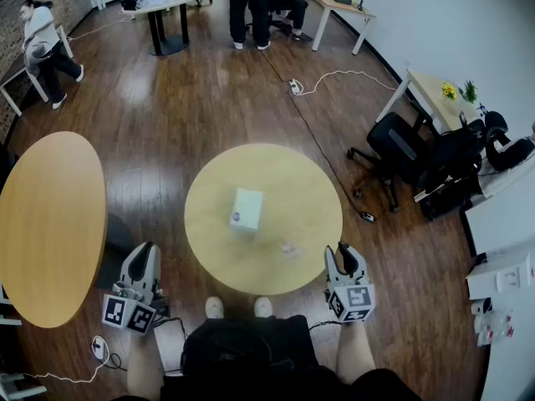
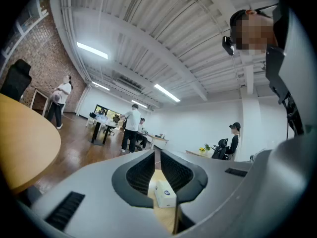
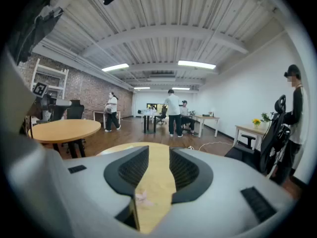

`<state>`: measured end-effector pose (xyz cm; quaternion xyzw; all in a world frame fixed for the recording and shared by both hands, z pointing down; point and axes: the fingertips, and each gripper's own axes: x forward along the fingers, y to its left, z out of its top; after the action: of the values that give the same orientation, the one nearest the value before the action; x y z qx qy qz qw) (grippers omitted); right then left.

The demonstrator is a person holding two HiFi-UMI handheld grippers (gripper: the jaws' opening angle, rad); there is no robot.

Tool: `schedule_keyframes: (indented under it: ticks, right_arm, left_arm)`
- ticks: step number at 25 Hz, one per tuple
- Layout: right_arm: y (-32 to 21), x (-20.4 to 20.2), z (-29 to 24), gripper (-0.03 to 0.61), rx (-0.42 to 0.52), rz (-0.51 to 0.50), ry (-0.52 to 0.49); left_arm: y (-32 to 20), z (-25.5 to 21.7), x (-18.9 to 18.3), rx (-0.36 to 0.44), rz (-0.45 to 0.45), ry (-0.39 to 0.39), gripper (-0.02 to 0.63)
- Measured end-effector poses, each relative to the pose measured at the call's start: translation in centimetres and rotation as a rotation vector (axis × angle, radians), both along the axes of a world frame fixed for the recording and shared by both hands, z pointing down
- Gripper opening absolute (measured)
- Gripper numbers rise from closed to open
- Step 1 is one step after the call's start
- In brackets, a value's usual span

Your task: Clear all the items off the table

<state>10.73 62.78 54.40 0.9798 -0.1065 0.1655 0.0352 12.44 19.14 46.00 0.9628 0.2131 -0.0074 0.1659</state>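
Observation:
A white box (image 1: 247, 208) lies near the middle of the round wooden table (image 1: 309, 195). A small pinkish item (image 1: 287, 246) sits closer to the table's front edge. My left gripper (image 1: 144, 256) hovers off the table's front left, level, its jaws drawn together to a thin slit with nothing in them. Through that slit the left gripper view (image 2: 157, 155) shows the box (image 2: 165, 195) ahead on the table. My right gripper (image 1: 344, 256) is at the table's front right edge, tilted slightly down, narrowly open and empty. The right gripper view (image 3: 154, 155) shows the pinkish item (image 3: 143, 197) beyond its jaws.
A larger round table (image 1: 50, 224) stands close on the left. Black office chairs (image 1: 401, 153) and a desk with flowers (image 1: 435, 94) crowd the right. A cable (image 1: 318, 132) runs across the wooden floor. People stand and sit by far desks (image 1: 248, 7).

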Motion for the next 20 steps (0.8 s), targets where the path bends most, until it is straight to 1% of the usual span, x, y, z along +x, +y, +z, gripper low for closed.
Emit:
schedule_keyframes:
  ticks: [2,6,9,11,12,14,17,20]
  right_arm:
    - [0.9,0.6,3.2,0.138,-0.034,-0.031,-0.060]
    - [0.3,2.3,8.0,0.138,-0.036,-0.101,-0.158]
    - [-1.4,3.0,13.1,0.140,-0.112,-0.198,-0.279]
    - [-2.1,3.4,16.7,0.140,-0.148,-0.236,-0.362]
    - [-2.3,3.8,18.2,0.140,-0.148,-0.238,-0.396]
    - [-2.4,4.6,20.2,0.140,-0.113,-0.214,-0.445]
    - [-2.6,5.6,21.4,0.140,-0.059,-0.169,-0.490]
    - [-2.5,5.8,23.0,0.140,-0.018,-0.158,-0.562]
  left_arm:
    - [1.7,0.7,1.0,0.006,0.010,-0.014,0.041]
    - [5.2,1.4,2.8,-0.009,0.064,-0.044,0.041]
    - [6.4,2.2,3.0,-0.027,0.090,-0.086,0.041]
    - [6.6,3.1,2.6,-0.036,0.092,-0.115,0.041]
    - [6.5,3.5,2.3,-0.038,0.088,-0.127,0.041]
    - [5.9,4.2,1.6,-0.042,0.068,-0.147,0.041]
    - [4.1,4.8,0.3,-0.044,0.012,-0.168,0.041]
    - [2.8,4.9,-0.5,-0.038,-0.033,-0.181,0.041]
